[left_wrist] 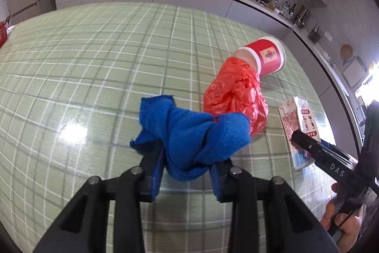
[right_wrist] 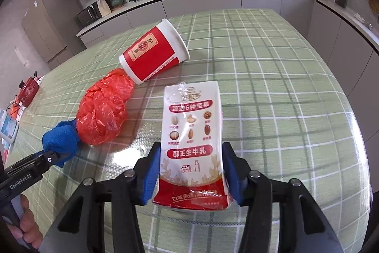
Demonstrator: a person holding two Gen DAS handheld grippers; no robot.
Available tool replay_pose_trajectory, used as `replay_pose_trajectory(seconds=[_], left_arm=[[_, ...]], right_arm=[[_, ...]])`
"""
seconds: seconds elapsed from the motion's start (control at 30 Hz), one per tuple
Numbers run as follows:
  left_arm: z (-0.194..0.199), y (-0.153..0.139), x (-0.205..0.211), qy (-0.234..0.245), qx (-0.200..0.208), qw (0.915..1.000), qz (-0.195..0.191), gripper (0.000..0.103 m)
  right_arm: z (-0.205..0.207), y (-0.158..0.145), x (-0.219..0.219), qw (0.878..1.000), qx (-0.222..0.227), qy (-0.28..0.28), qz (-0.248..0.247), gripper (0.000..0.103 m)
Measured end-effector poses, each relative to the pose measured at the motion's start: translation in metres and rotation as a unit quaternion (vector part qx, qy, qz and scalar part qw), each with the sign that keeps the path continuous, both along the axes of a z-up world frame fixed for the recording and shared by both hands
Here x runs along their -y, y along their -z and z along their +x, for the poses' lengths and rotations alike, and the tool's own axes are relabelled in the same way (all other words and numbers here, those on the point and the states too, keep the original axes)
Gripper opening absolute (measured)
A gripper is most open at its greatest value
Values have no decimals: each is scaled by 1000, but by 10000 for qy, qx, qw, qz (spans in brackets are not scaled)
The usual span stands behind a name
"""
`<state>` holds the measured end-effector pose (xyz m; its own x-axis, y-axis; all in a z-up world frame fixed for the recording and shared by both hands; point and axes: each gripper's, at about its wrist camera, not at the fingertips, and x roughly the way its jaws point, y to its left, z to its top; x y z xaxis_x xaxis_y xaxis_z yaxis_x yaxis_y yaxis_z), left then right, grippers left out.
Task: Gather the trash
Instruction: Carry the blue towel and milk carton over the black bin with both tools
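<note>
**Cloth in our left tongs, milk carton in our right**

While both of our tongs angle down over the green checked worktop (left_wrist: 94,51), each has something between its blue pads. Our left tongs (left_wrist: 187,172) are clamped on a crumpled blue cloth (left_wrist: 196,134), which bulges out past the fingertips. Just beyond the cloth and touching it lies a scrunched red plastic bag (left_wrist: 236,91). At the bag's far end a red paper cup (left_wrist: 267,56) with white rims lies on its side, its base toward the bag. Further right, our right tongs (right_wrist: 190,172) grip a white and red milk carton (right_wrist: 191,134) by its two narrow sides, near its lower end; the carton lies flat, printed face up.

From the left wrist view we see only a strip of the carton behind the right tongs' black finger, and a hand (left_wrist: 341,222) on the handle. From the right wrist view we read the carton's whole front: nut pictures, red banners, a red band at the bottom, a dented lower edge. That view also shows the cup's printed label and a red box (right_wrist: 29,89) near the worktop's far left edge.
</note>
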<state>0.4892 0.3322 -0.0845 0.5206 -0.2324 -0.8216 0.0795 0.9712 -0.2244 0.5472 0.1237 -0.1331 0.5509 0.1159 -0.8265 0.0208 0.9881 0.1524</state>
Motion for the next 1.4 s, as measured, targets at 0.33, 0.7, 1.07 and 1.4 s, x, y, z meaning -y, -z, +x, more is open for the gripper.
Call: replay_pose_trajectory(seconds=[0.33,0.7,1.07,1.4], left_arm=[[-31,-36,6,-90,350,9991,-199,31],[-71,-47,103,237,389,9981,-415,31],[-100,-44,210,1539,318,9858,-599,31],[-133,-42,341,2135,251,9748,-590,31]], right_arm=[[-27,-25,22,9992,290,-54,265,51],[-88,-54,114,9985,432,65,328,51],[-190,-66,216,9878,391,1500,132,51],[-251,-52,326,9803,298,1943,203,51]])
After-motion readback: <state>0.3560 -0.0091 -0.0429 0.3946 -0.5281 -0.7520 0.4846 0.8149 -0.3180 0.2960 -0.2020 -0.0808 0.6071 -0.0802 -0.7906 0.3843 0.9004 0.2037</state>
